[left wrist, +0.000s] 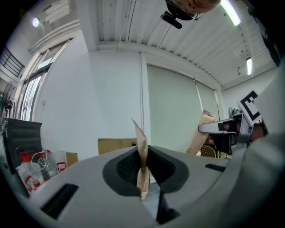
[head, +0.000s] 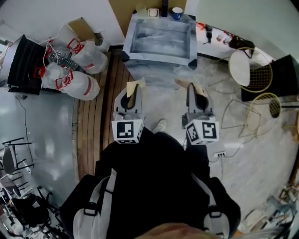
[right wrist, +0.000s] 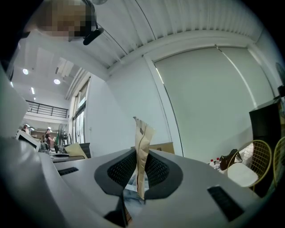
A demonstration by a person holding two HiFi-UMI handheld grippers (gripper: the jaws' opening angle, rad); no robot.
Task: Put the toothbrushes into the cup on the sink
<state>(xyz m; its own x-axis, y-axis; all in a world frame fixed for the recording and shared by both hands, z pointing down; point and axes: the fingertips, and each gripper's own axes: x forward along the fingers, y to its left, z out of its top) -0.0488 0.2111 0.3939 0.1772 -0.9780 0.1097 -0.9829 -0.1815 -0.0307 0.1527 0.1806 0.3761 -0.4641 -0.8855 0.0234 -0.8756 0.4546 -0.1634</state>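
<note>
The left gripper [head: 134, 93] is clamped narrow on a flat brown paper packet [left wrist: 142, 162], held on edge between the pads. The right gripper [head: 193, 91] pinches a second packet [right wrist: 141, 153] likewise. Both point towards the sink [head: 160, 59], well apart from it. The blue cup [head: 177, 12] sits on its far rim.

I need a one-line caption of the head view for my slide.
The left gripper and right gripper each hold a tan packet, facing the sink and its blue cup.
</note>
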